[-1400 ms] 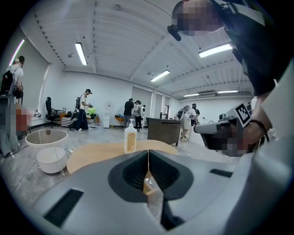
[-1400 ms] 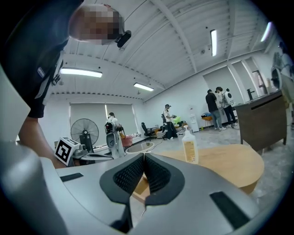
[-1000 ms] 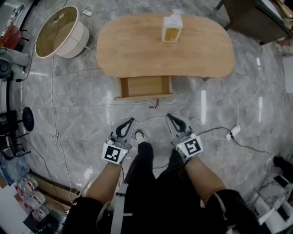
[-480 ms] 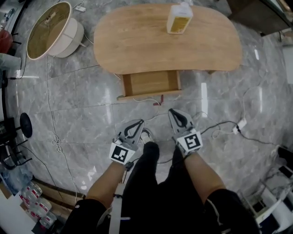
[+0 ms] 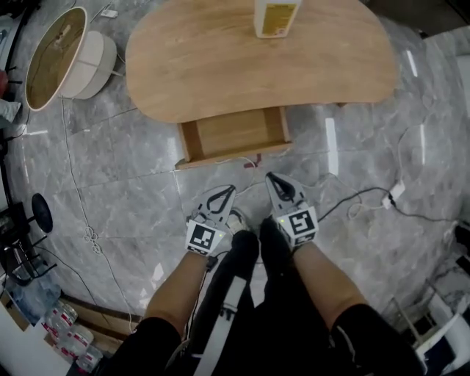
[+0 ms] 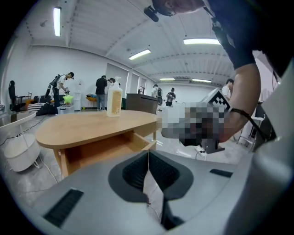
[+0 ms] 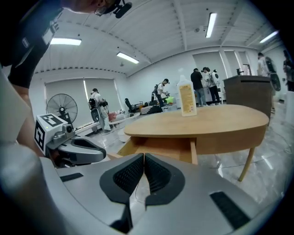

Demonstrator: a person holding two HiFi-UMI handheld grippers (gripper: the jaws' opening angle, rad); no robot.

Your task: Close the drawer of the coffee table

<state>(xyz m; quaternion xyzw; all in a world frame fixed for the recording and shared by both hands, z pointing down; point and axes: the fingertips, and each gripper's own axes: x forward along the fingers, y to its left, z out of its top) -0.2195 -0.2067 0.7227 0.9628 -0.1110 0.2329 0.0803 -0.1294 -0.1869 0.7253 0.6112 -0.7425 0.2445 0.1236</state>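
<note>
Drawer [image 5: 233,132], one, open; table [image 5: 205,66], one.

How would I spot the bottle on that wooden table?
Find the oval light-wood coffee table on the grey marble floor. At its far edge stands a pale plastic bottle with a yellow label, the only thing on the tabletop.

Bottle [image 5: 277,16], round basket [image 5: 94,60], floor cable [image 5: 89,236]

Open lab hall: strip lights [image 6: 200,41], scattered people [image 7: 200,85]
</note>
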